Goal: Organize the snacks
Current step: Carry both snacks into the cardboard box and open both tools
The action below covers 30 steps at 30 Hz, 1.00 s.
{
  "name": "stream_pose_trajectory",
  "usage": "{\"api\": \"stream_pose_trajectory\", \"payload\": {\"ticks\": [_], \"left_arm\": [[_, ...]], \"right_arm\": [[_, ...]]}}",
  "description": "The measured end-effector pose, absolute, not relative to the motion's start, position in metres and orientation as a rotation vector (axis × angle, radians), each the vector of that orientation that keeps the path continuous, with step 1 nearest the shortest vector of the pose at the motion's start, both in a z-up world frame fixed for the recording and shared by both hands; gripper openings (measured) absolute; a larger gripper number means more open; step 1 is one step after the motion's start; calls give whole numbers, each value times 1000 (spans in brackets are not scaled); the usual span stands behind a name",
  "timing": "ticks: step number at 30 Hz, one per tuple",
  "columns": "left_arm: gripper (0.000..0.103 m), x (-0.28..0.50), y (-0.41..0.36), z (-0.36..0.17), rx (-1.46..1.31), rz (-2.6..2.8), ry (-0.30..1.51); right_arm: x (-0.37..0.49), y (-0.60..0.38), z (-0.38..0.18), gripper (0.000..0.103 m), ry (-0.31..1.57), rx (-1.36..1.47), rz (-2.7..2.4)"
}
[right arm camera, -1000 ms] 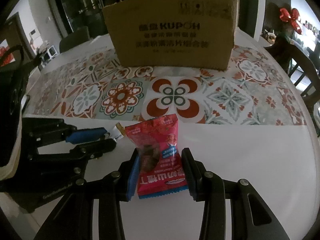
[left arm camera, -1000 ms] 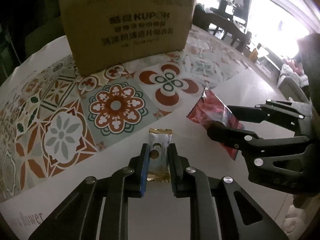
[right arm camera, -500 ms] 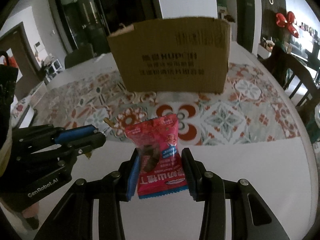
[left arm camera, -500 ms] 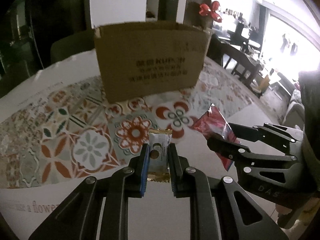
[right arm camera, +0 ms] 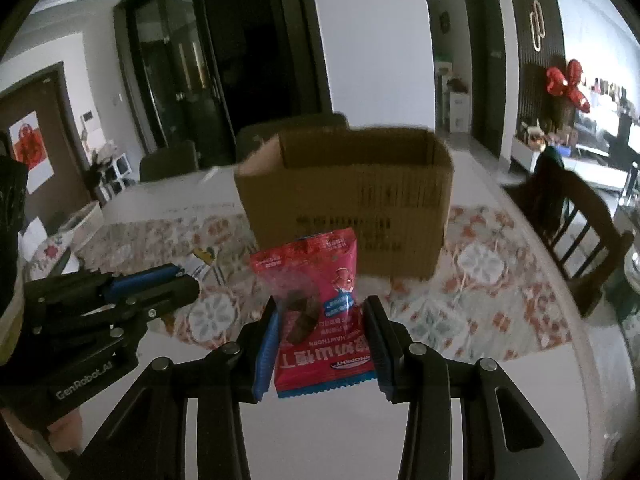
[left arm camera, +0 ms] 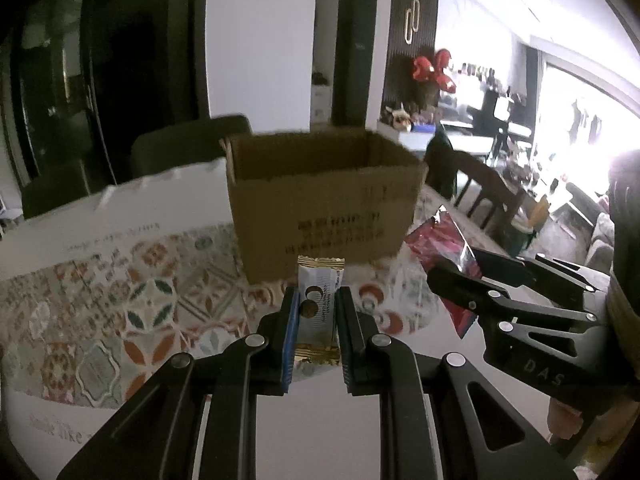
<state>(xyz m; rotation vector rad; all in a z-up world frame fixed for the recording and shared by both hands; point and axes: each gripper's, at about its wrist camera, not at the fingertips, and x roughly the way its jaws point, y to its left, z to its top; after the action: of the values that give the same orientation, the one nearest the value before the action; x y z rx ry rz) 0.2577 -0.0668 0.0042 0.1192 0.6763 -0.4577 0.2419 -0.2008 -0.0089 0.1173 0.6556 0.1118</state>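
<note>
My left gripper (left arm camera: 316, 312) is shut on a small white and gold snack bar (left arm camera: 318, 304) and holds it in the air above the table. My right gripper (right arm camera: 322, 328) is shut on a red hawthorn snack bag (right arm camera: 320, 312), also lifted. An open brown cardboard box (left arm camera: 320, 200) stands ahead of both grippers on the patterned tablecloth (left arm camera: 120, 300); it also shows in the right wrist view (right arm camera: 352, 196). Its inside is hidden. The right gripper with the red bag (left arm camera: 440, 248) shows at the right of the left wrist view, and the left gripper (right arm camera: 152, 284) at the left of the right wrist view.
The round table (right arm camera: 520, 400) has a white bare front part. Dark wooden chairs (right arm camera: 576, 216) stand at the right, and grey chairs (left arm camera: 180, 148) behind the box. A small basket (right arm camera: 84, 220) sits at the far left table edge.
Both grippers have risen from the table with their snacks. The box now looks lower and its open top edge shows.
</note>
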Motion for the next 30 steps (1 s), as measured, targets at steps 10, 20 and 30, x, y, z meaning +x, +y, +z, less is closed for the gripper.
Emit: {"api": "stream_pose_trajectory", "payload": {"ticks": [10, 20, 30], "left_arm": [[19, 279, -71, 37, 95, -434, 579], [19, 315, -81, 54, 75, -433, 536], [19, 365, -95, 53, 44, -422, 559]], "right_arm": [[259, -209, 28, 42, 544, 105, 104], [291, -222, 51, 42, 479, 99, 98], [336, -232, 54, 42, 469, 82, 109]]}}
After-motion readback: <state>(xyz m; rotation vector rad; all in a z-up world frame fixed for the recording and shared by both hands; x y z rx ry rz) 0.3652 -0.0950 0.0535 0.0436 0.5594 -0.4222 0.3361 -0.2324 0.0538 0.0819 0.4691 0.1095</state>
